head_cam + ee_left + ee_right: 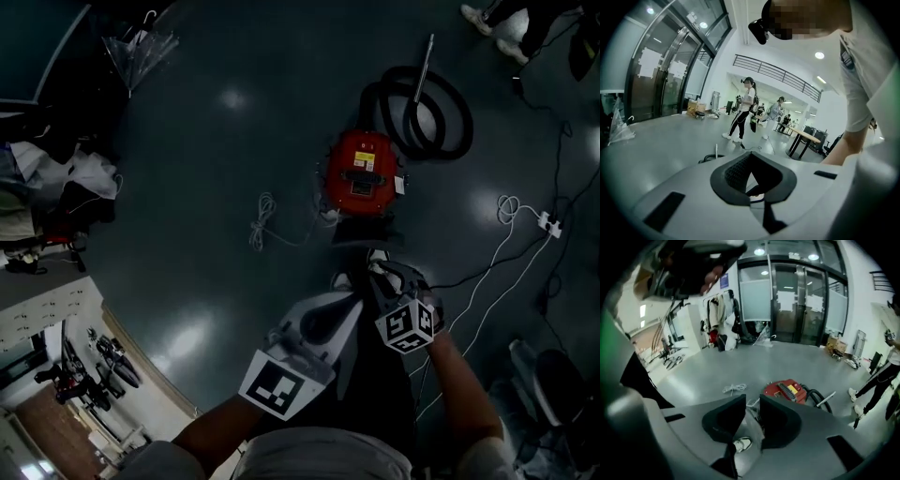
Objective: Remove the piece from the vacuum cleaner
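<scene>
The head view looks steeply down from above onto the floor [234,141], with the vacuum cleaner [364,173] far ahead. The right gripper view sits lower, tilted down, and shares that vacuum cleaner [785,391] and the white cord [734,388]. The left gripper view faces almost level across the hall, catching only the hose [710,159] nearby.

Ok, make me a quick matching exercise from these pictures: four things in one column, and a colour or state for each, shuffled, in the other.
Things:
1 vacuum cleaner
2 hose
3 coiled cord left of the vacuum cleaner
4 right tool

Colour or state:
A black
B jaws a little apart, nothing between them
C red
D white

Pairs: 1-C, 2-A, 3-D, 4-B
</scene>
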Motion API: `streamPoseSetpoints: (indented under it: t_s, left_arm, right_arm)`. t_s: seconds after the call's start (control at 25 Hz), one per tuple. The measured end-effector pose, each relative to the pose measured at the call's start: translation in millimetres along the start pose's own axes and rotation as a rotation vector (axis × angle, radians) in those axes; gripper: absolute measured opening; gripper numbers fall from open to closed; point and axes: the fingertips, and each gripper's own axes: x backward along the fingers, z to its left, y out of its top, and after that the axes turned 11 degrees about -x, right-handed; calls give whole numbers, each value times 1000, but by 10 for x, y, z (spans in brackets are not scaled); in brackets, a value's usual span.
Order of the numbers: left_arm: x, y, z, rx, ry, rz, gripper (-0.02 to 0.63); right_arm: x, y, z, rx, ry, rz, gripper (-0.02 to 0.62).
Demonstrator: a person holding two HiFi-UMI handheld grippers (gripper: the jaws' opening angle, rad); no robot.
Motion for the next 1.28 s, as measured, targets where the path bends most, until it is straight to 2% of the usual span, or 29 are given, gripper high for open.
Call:
streamPoseSetpoints:
  t_s: [0.08,0.32,0.56,0.76,0.84,0.96,1.0,1.28]
  left_arm:
    - [-83,-232,80,45,18,23,6]
    - [-202,-834,177,137,46,92,6]
    - [-127,-1156,284,190,84,127,6]
    - [-55,-1299,375,203,110,140,6]
    - [-33,-1352,401,208,114,148,6]
    - [-21,-1399,426,215,120,148,6]
    - [-15,-1397,425,217,120,146,6]
    - [33,-1370,423,230,117,142,6]
  right_arm:
    - [-491,-383,-39,102,13,87,107]
    - [-1639,-1205,-211,371,-50,256,149]
    - [-2154,-1575,-258,457,-70,367,164]
    - [-2376,-1854,-312,588,-85,534,176]
    - [-2406,-1896,-343,644,-108,565,168]
    - [-2394,-1910,-282,699,-130,560,56]
    - [-2376,-1924,-260,715,-138,560,43]
    - [-2317,-1968,-195,742,-120,629,38]
